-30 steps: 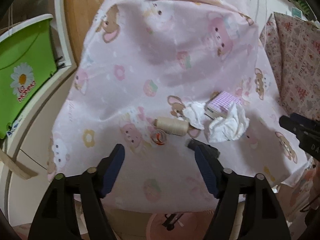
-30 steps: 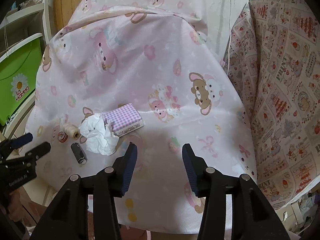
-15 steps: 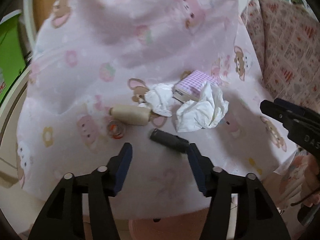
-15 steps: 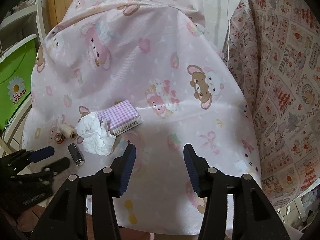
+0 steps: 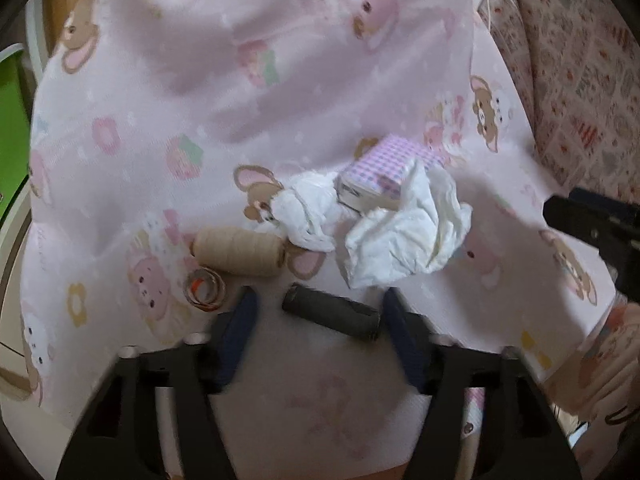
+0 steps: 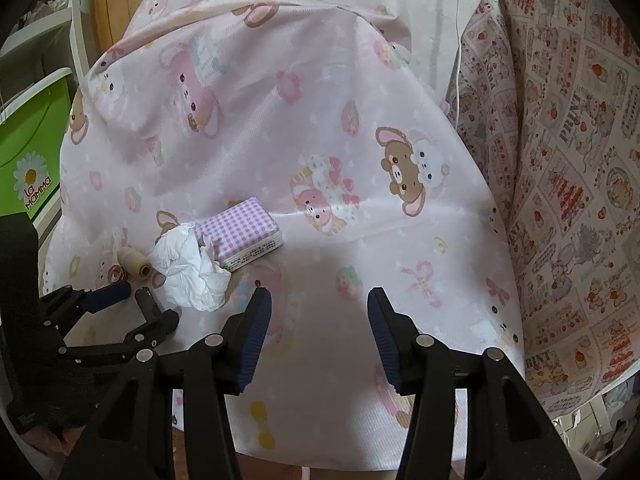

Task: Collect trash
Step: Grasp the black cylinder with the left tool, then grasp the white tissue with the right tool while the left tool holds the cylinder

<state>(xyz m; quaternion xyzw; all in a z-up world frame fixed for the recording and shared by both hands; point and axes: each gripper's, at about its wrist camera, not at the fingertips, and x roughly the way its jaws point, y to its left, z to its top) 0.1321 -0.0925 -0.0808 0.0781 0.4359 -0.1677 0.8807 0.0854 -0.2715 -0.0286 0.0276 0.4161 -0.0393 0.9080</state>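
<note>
Near the tablecloth's [image 5: 168,92] front edge, the left gripper [image 5: 320,312] is closing around a dark spool [image 5: 331,315] – pads not yet touching; beige spool [image 5: 239,251], tape ring [image 5: 205,290] and crumpled tissue [image 5: 404,236] crowd close behind. The right gripper [image 6: 319,316] stands apart – empty.

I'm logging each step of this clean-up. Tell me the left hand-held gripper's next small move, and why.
Probably finish closing on the dark spool. The left hand-held gripper already straddles it, one finger off each end, the jaws closing but apparently not yet pressing. The tissue lies just beyond, untouched. The right hand-held gripper is open over bare cloth.
</note>
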